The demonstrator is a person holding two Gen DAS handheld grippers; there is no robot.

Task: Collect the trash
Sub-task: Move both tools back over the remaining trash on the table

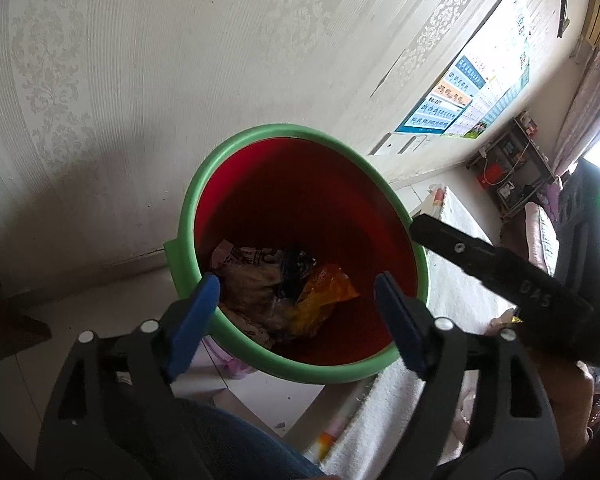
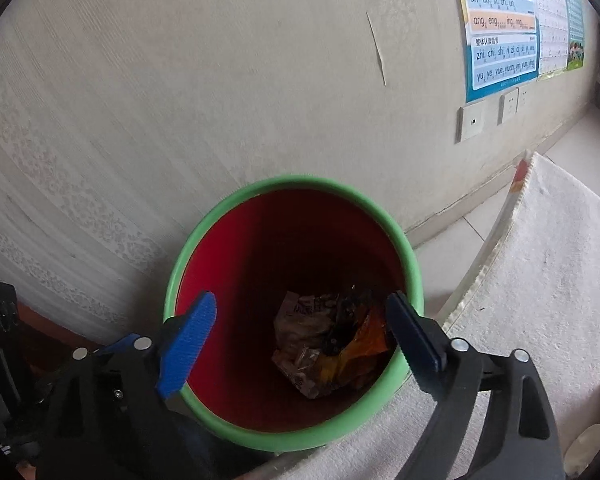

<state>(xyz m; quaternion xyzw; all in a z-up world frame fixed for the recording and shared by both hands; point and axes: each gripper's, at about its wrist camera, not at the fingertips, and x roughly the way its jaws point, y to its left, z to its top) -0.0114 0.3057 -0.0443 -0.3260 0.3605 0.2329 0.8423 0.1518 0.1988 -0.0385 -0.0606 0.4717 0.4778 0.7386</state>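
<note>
A red bin (image 1: 300, 200) with a green rim is seen from above in both wrist views, standing on the tiled floor (image 1: 60, 320) against a pale patterned wall (image 1: 140, 80). A white mat (image 2: 540, 280) lies just beside the bin, on the side away from the wall.

The trash (image 1: 284, 292) is shown at the bottom of the bin: crumpled printed paper (image 1: 248, 276), a dark scrap (image 1: 296, 268) and an orange wrapper (image 1: 320, 300), all touching in one heap. In the right wrist view the same heap (image 2: 332, 344) is seen low in the bin (image 2: 292, 260), the orange wrapper (image 2: 364, 344) on its mat side.

The left gripper (image 1: 298, 292) is held over the bin mouth with its blue-padded fingers (image 1: 196, 316) spread wide; nothing is held between them. The right gripper (image 2: 302, 316) is likewise held over the mouth, its fingers (image 2: 188, 340) spread and bare. In the left wrist view, part of the right gripper's black body (image 1: 500, 276) is seen crossing the bin rim on the mat side.

A lettered chart (image 2: 500, 24) is fixed to the wall above two wall plates (image 2: 488, 116).
</note>
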